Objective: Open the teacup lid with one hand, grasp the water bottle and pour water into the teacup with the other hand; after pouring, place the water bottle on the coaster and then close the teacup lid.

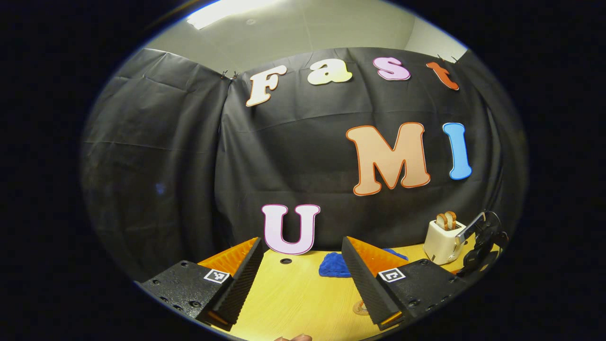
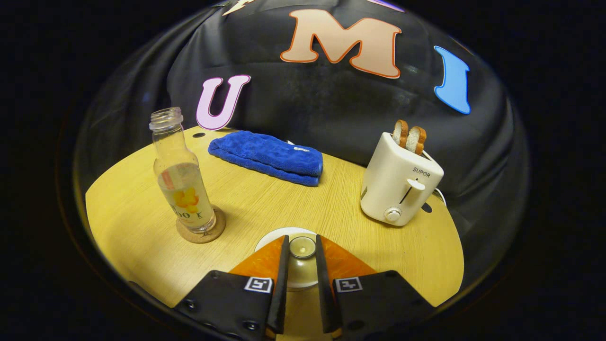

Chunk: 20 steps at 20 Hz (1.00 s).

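Tabletop (image 2: 142, 227): one bottle (image 2: 182, 180), one coaster (image 2: 201, 233)

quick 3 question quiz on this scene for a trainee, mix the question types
1. True or false: the water bottle stands on the coaster.
2. What is the right gripper closed on? A) the lid knob B) the blue towel C) the toaster lever
3. Fill in: two slices of ____ stick out of the toaster.

Key
1. True; it stands upright, uncapped.
2. A; both fingers press the knob of the teacup lid.
3. Bread.
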{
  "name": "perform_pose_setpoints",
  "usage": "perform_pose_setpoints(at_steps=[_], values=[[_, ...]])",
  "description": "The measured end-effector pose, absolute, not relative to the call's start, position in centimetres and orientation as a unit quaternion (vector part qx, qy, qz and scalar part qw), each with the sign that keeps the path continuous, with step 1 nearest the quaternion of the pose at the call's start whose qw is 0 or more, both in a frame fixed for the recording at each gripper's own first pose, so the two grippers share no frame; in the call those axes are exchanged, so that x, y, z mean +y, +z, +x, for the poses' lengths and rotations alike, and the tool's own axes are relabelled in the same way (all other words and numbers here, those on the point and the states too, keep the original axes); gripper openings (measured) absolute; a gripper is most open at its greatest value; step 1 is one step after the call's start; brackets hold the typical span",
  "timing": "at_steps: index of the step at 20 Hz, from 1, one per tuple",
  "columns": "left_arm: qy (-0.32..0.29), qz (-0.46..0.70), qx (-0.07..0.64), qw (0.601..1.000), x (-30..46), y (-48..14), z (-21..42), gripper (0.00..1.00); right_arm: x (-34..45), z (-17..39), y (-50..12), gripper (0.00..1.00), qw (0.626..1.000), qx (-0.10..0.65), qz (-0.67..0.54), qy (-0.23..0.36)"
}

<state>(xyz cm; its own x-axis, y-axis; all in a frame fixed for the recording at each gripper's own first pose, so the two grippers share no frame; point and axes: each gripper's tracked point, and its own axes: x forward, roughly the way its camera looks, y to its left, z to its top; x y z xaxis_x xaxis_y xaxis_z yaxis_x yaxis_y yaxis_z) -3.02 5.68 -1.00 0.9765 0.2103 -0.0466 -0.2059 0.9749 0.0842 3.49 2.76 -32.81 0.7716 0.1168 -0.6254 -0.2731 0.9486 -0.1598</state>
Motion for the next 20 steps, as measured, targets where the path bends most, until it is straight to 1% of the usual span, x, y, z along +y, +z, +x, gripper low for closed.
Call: perform_pose_setpoints(at_steps=[1, 4, 5, 6, 8, 10, 11, 15, 16, 17, 18, 19, 20], values=[[0.103, 0.038, 0.029, 0.993, 5.6, -1.1, -3.1, 0.98, 2.8, 3.3, -32.7, 0.28, 0.933, 0.322, -0.124, 0.107], [0.1, 0.036, 0.027, 0.994, 5.4, -1.4, -3.0, 0.98, 3.2, 3.3, -32.5, 0.28, 0.934, 0.322, -0.109, 0.114], [0.095, 0.036, 0.024, 0.995, 5.3, -1.5, -2.9, 0.98, 3.4, 3.4, -32.0, 0.29, 0.936, 0.318, -0.098, 0.114], [0.089, 0.036, 0.025, 0.995, 5.0, -1.9, -2.6, 0.98, 3.3, 3.3, -31.5, 0.28, 0.938, 0.316, -0.091, 0.112], [0.069, 0.029, 0.026, 0.997, 4.0, -3.0, -2.4, 0.98, 3.2, 3.5, -30.6, 0.29, 0.94, 0.316, -0.07, 0.106], [0.051, 0.023, 0.008, 0.998, 3.1, -3.5, -1.8, 0.99, 2.7, 3.6, -29.3, 0.29, 0.944, 0.313, -0.049, 0.096], [0.047, 0.028, 0.004, 0.998, 2.9, -4.2, -1.7, 0.98, 2.2, 3.7, -28.6, 0.29, 0.946, 0.31, -0.045, 0.088], [0.012, 0.026, 0.026, 0.999, 0.6, -7.4, -1.3, 0.98, 0.4, 2.9, -26.1, 0.28, 0.953, 0.294, -0.029, 0.066], [0.004, 0.021, 0.03, 0.999, 0.1, -7.9, -1.2, 0.98, -0.3, 2.8, -25.2, 0.29, 0.957, 0.283, -0.034, 0.056], [-0.002, 0.021, 0.035, 0.999, -0.2, -8.7, -1.1, 0.98, -0.9, 2.7, -24.4, 0.27, 0.96, 0.271, -0.038, 0.051], [-0.008, 0.021, 0.039, 0.999, -0.6, -9.2, -0.9, 0.97, -0.9, 2.4, -23.8, 0.29, 0.961, 0.268, -0.036, 0.048], [-0.014, 0.021, 0.041, 0.999, -1.0, -9.6, -0.7, 0.97, -1.1, 2.0, -23.3, 0.28, 0.962, 0.265, -0.036, 0.047], [-0.023, 0.021, 0.046, 0.998, -1.6, -10.3, -0.5, 0.97, -1.4, 1.6, -22.8, 0.29, 0.963, 0.262, -0.037, 0.045]])
